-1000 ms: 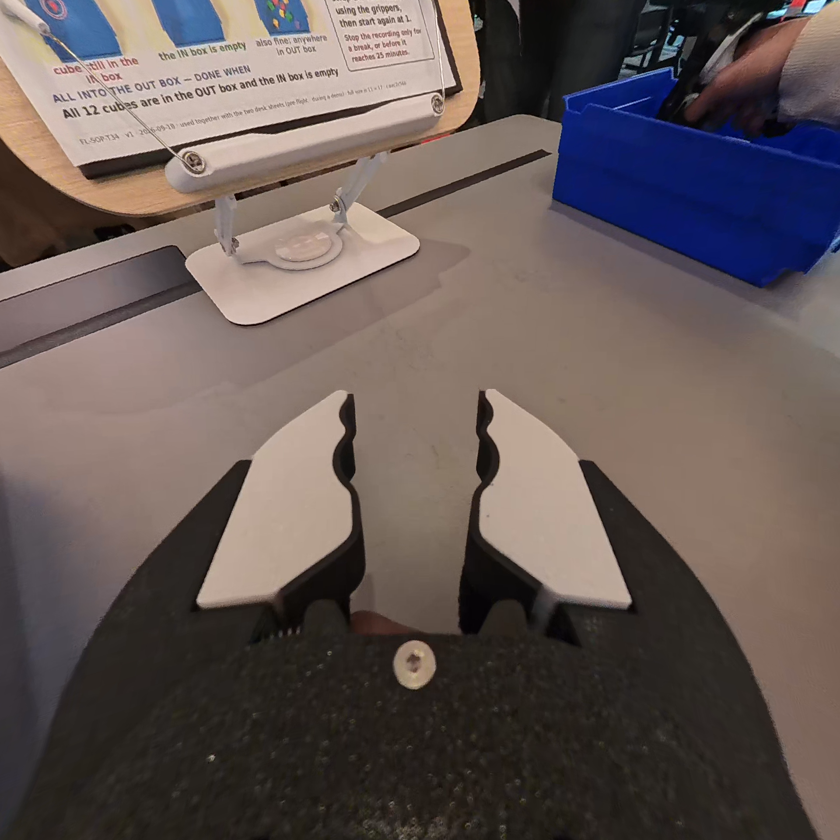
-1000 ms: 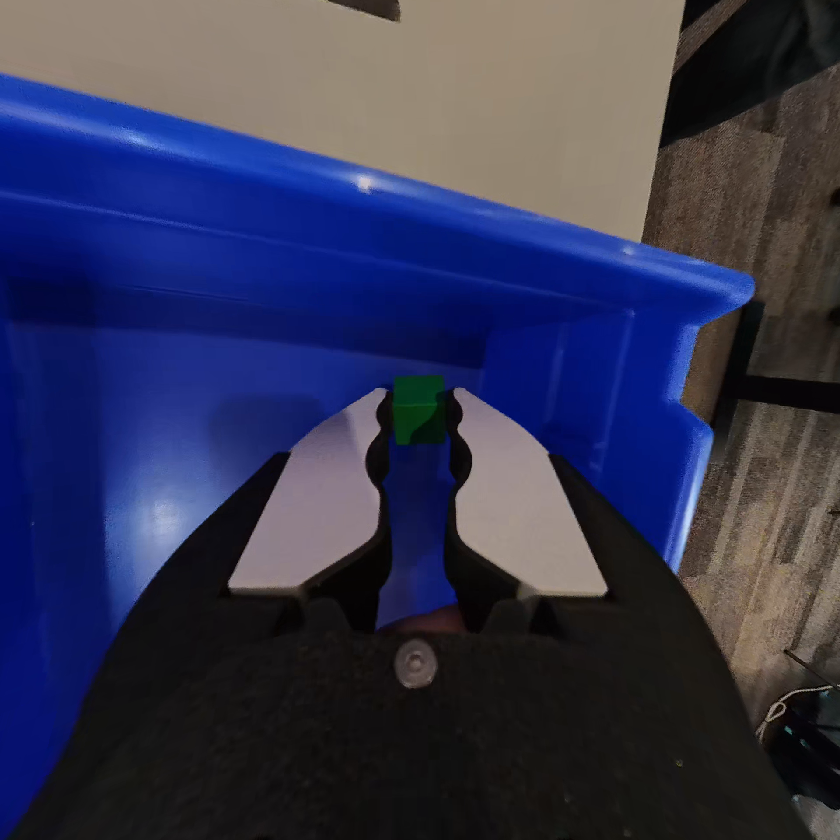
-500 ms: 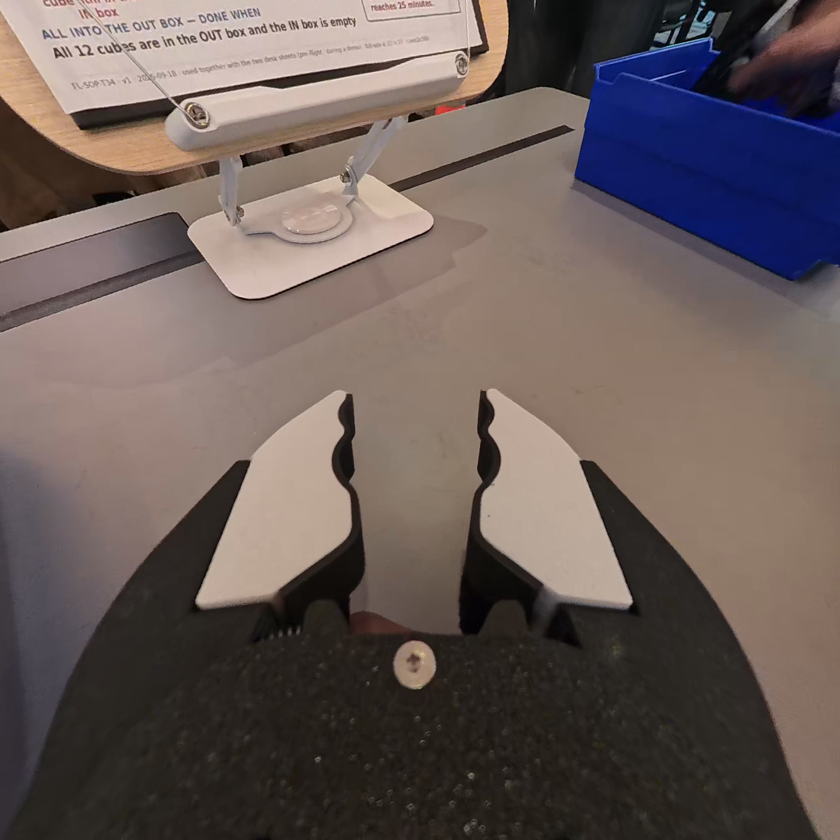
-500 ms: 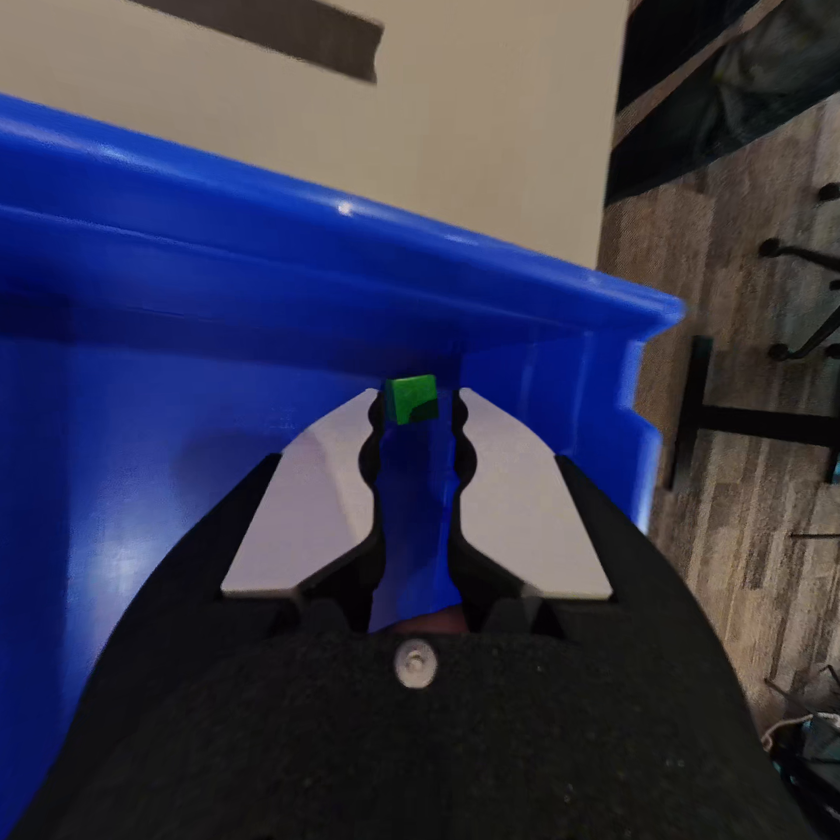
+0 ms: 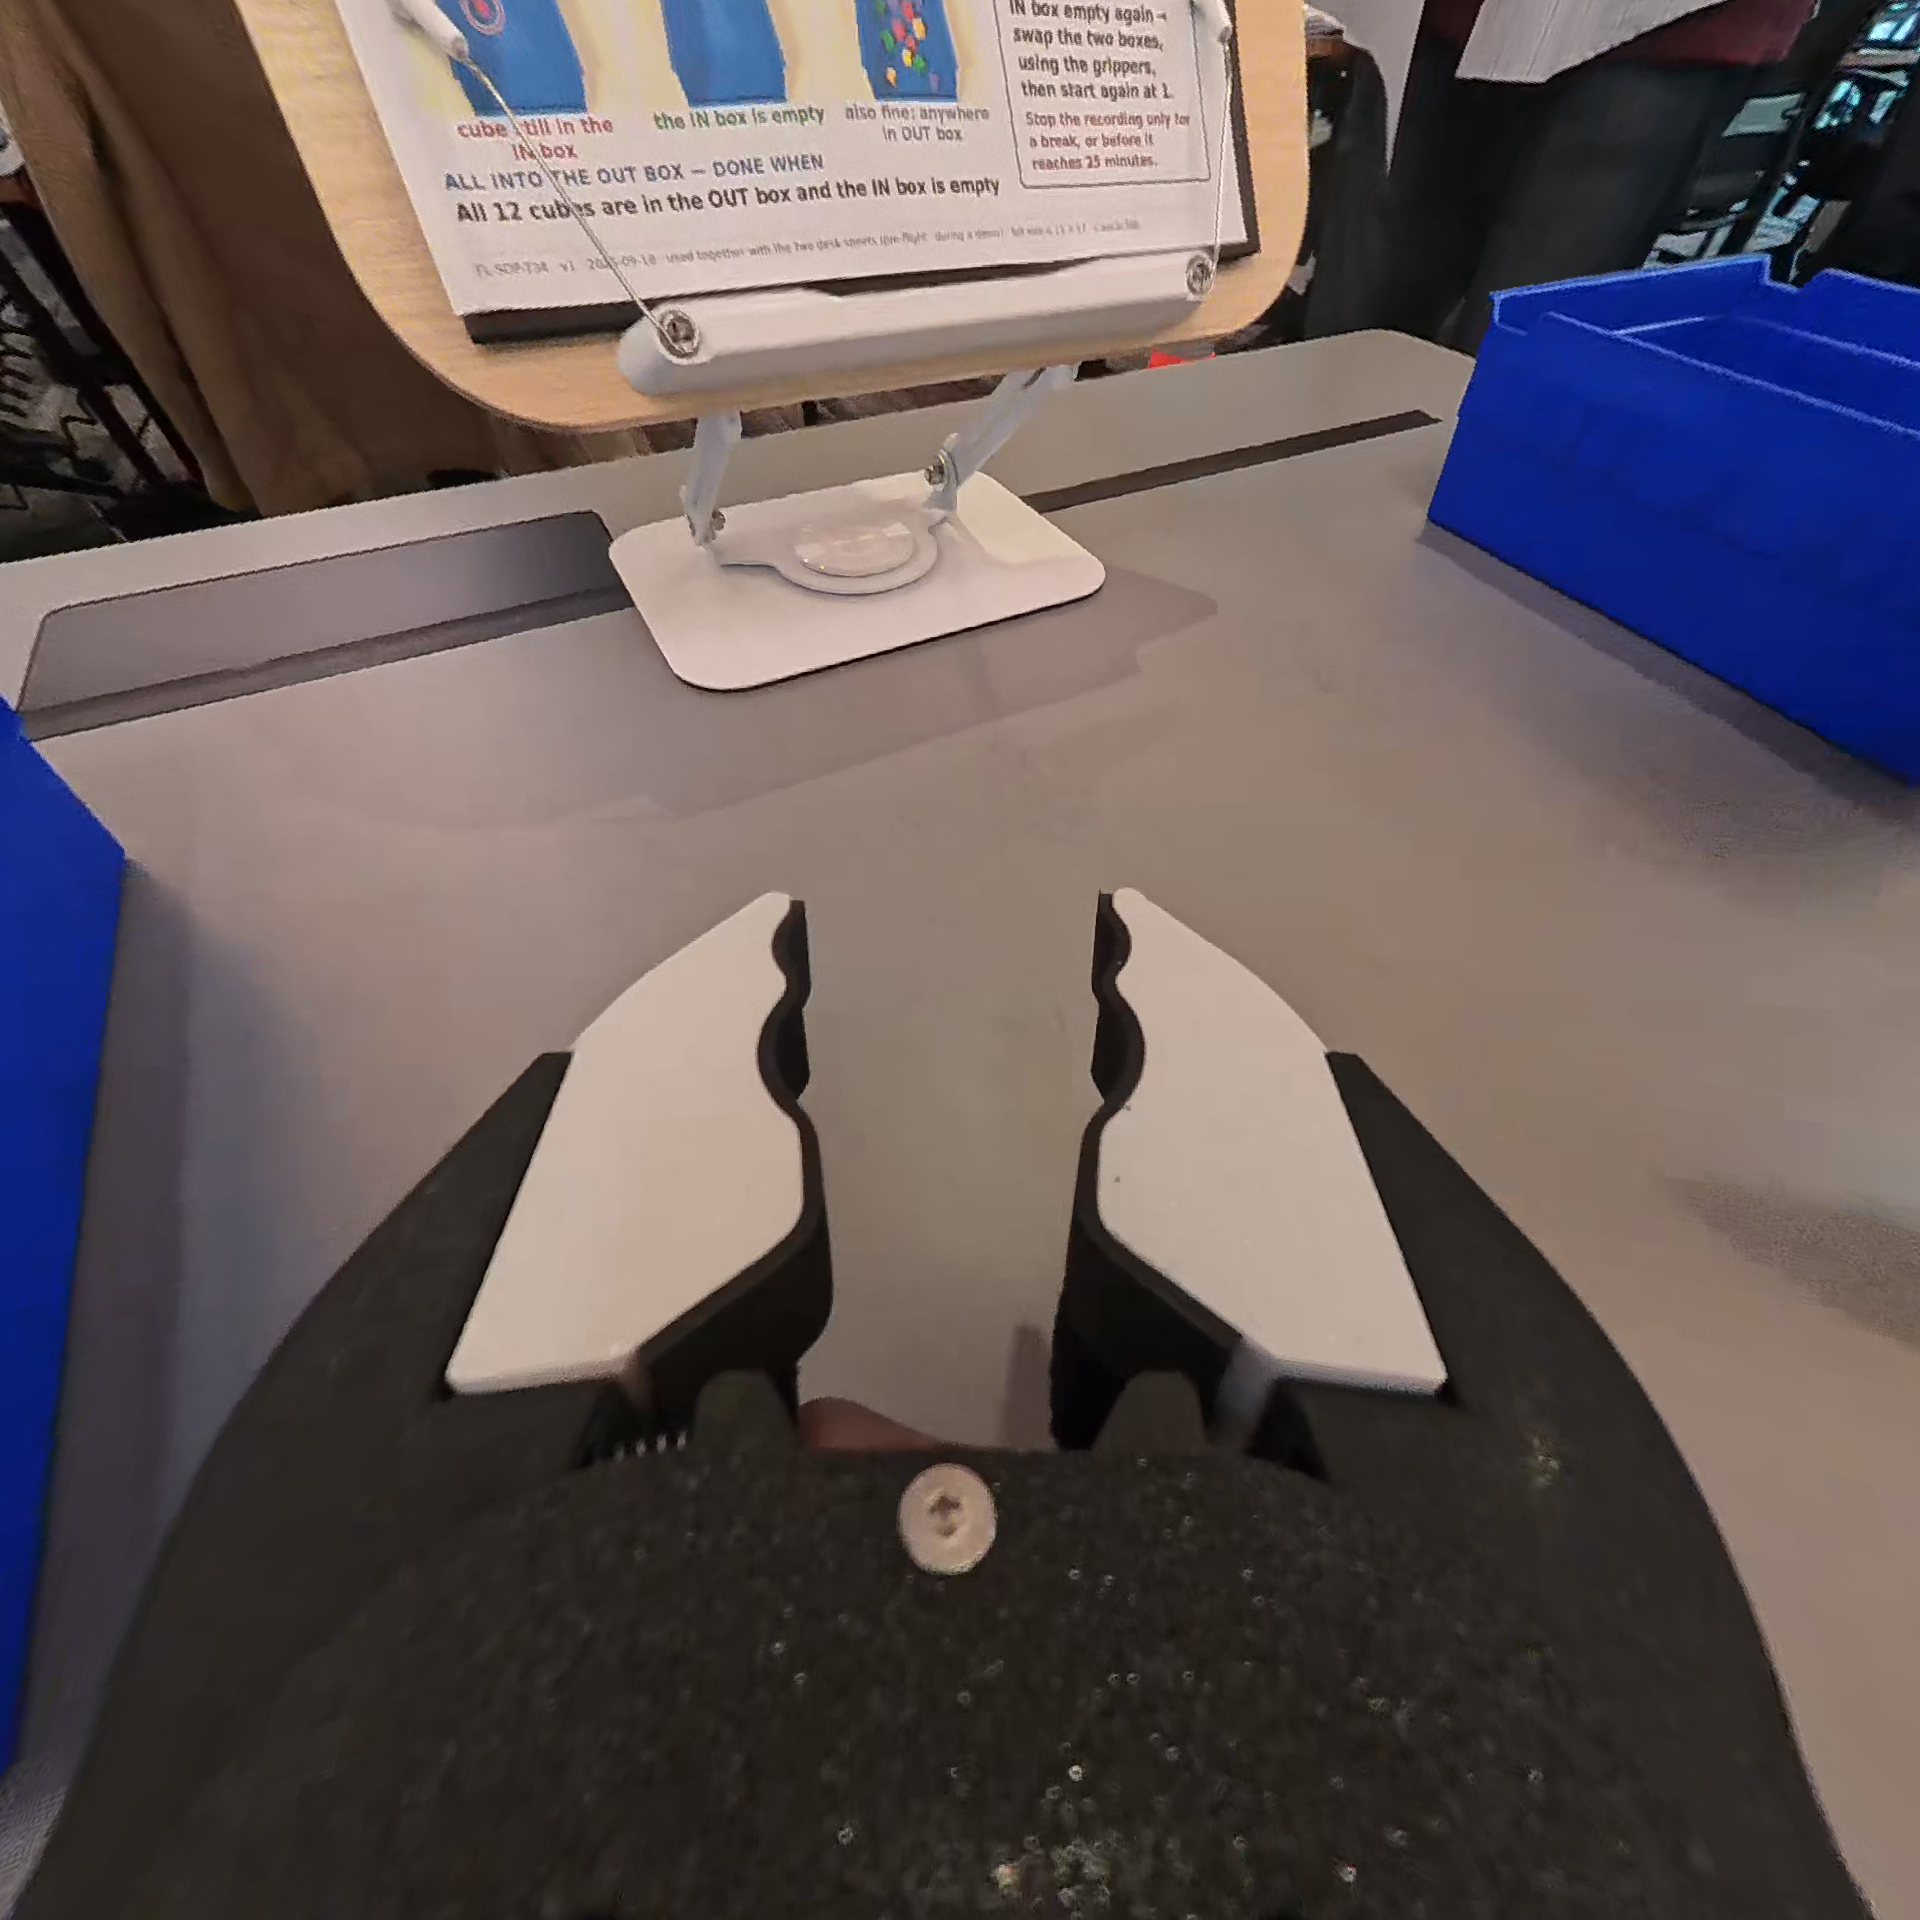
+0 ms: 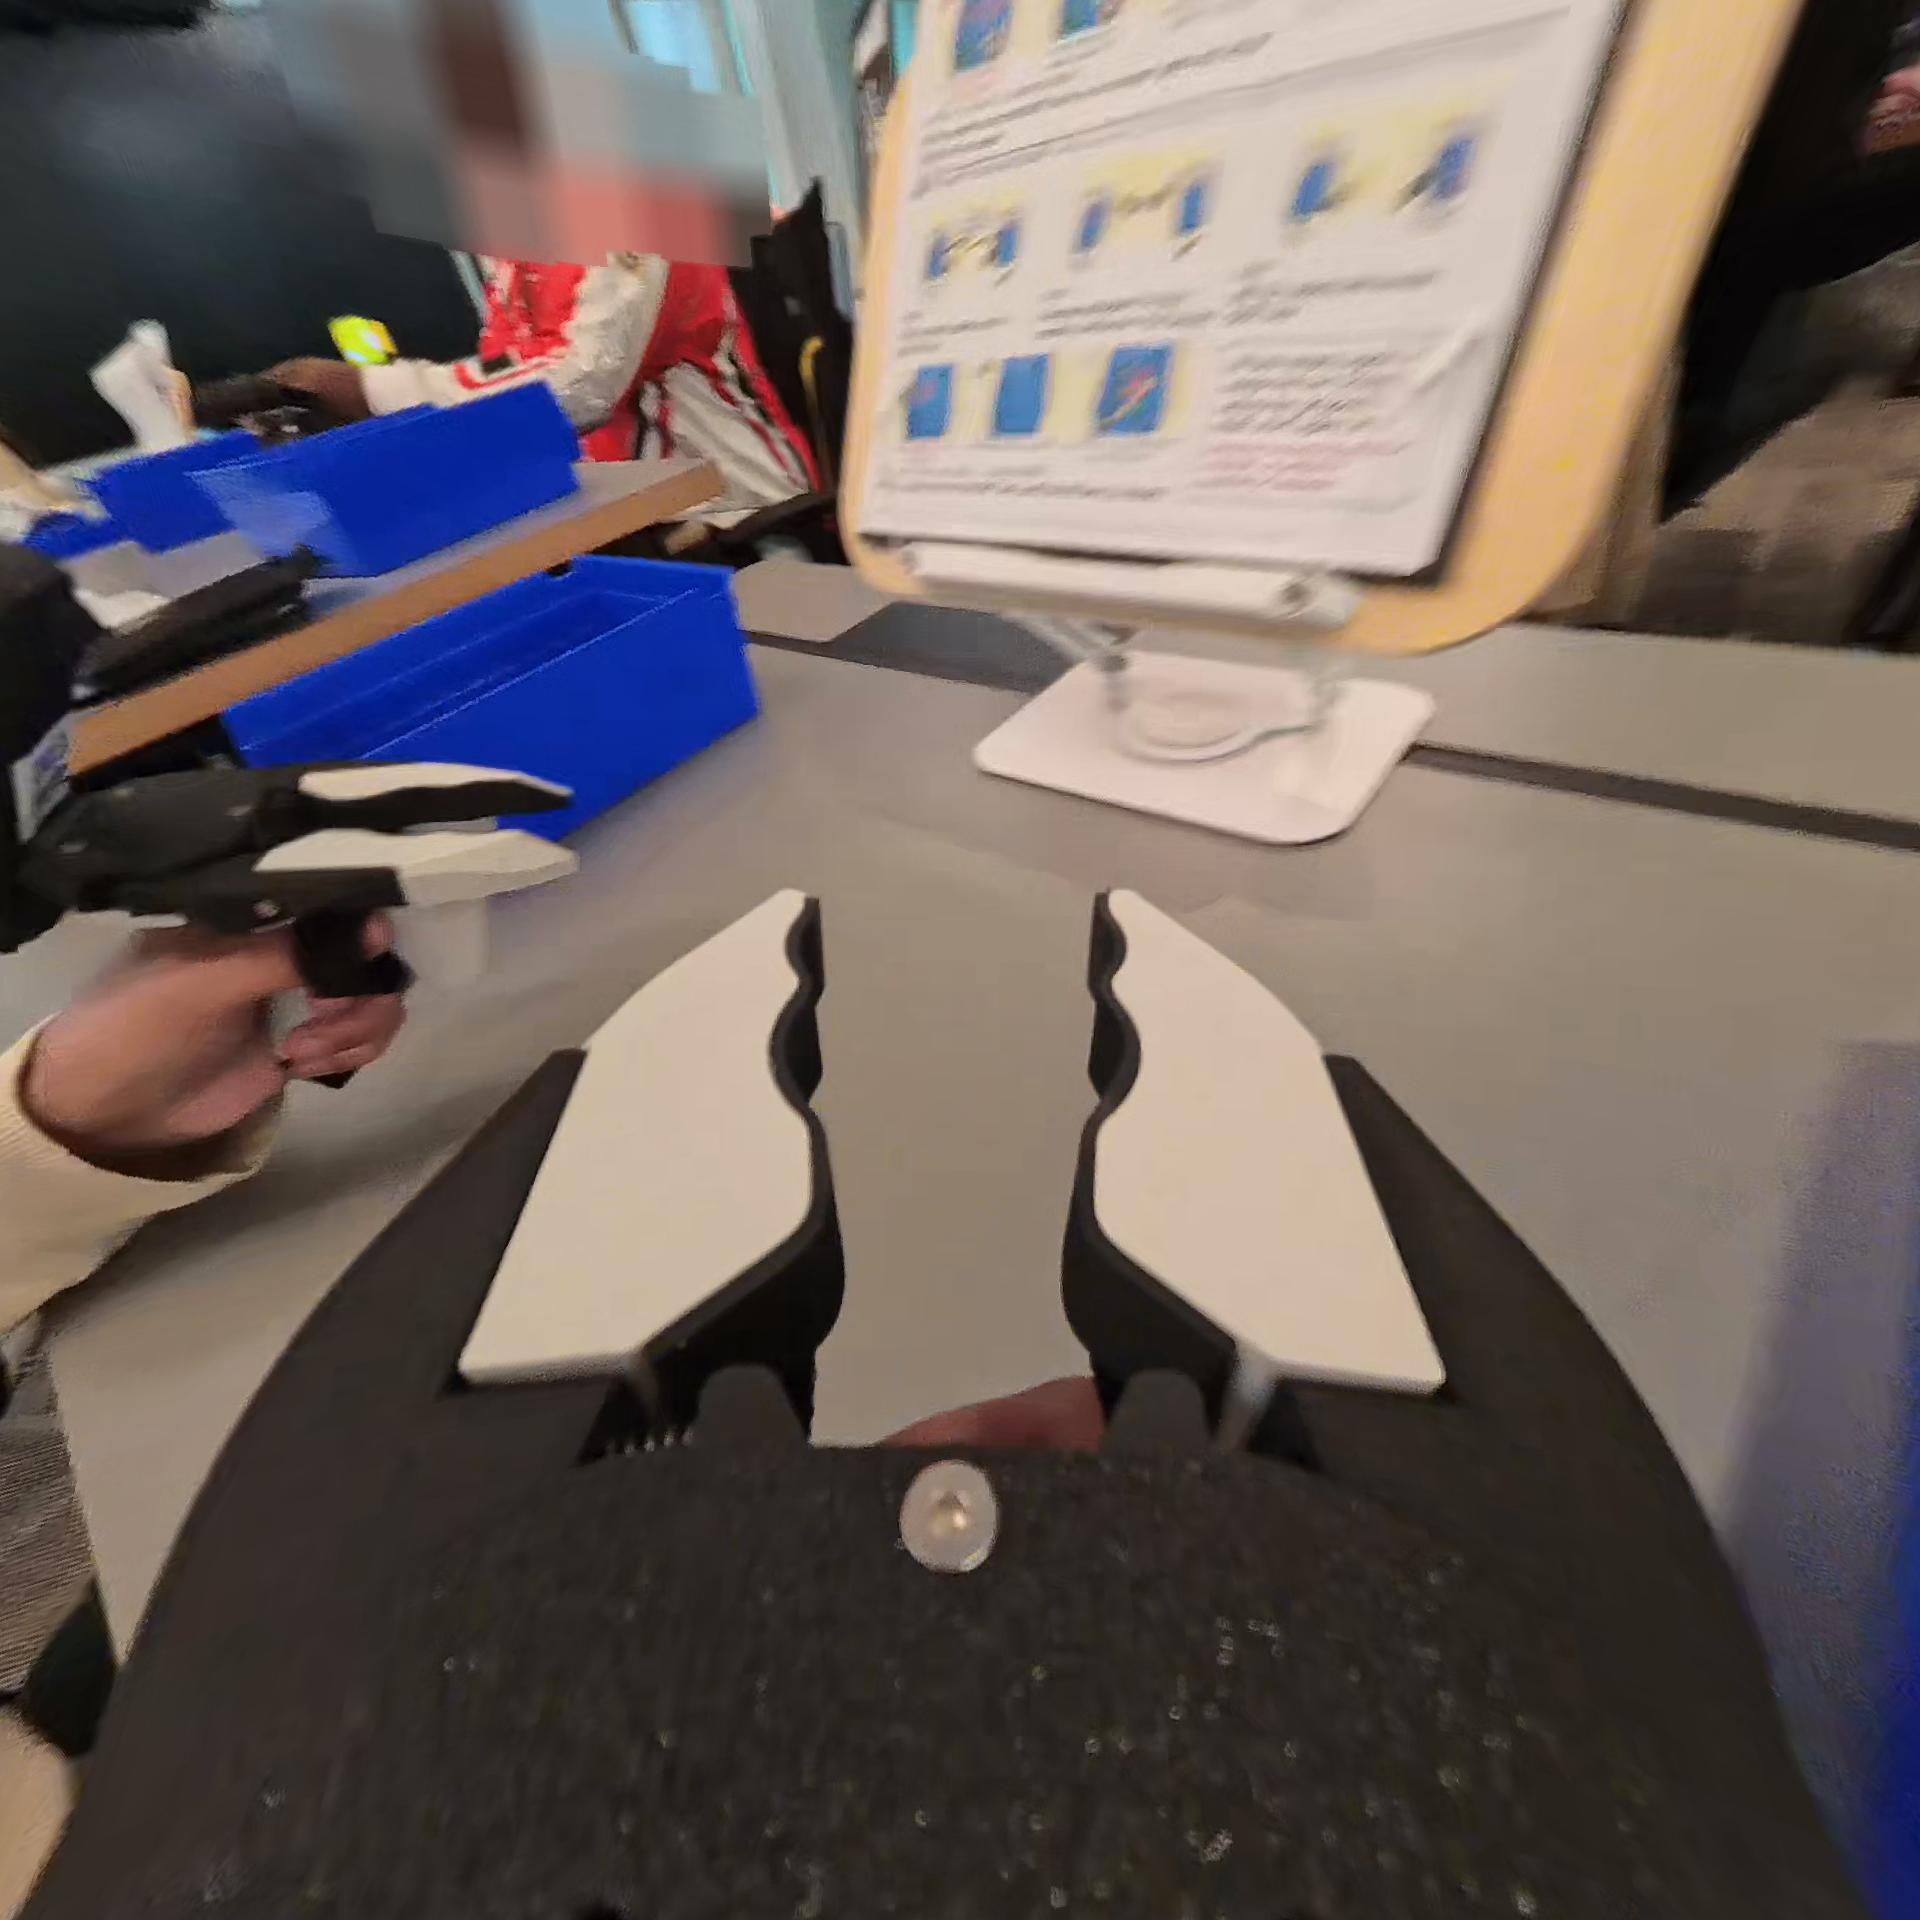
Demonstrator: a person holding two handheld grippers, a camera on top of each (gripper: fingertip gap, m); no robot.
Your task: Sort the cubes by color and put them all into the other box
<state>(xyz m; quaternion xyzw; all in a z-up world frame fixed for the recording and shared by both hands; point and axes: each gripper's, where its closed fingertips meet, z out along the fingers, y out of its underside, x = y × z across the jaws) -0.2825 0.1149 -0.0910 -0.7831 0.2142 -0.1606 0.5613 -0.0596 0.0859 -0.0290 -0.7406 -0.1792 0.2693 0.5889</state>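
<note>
No cube shows in either view. My left gripper (image 5: 948, 904) is open and empty, low over the grey table (image 5: 1351, 935). One blue box (image 5: 1704, 520) stands to its right, and the wall of another blue box (image 5: 47, 1143) is at the left edge. My right gripper (image 6: 951, 904) is open and empty over the table (image 6: 1558, 987). In the right wrist view the left gripper (image 6: 569, 826), held by a hand (image 6: 156, 1049), is at the left in front of a blue box (image 6: 540, 696). A blue blur (image 6: 1870, 1403) fills the right edge.
An instruction sheet on a wooden board with a white stand (image 5: 862, 582) is at the back of the table; it also shows in the right wrist view (image 6: 1216, 748). Behind is another table with blue boxes (image 6: 395, 478) and a person in red and white (image 6: 644, 364).
My right gripper has let go of the green cube, opened wider, left the blue box and swung towards the stand. My left gripper stays open; its view has shifted.
</note>
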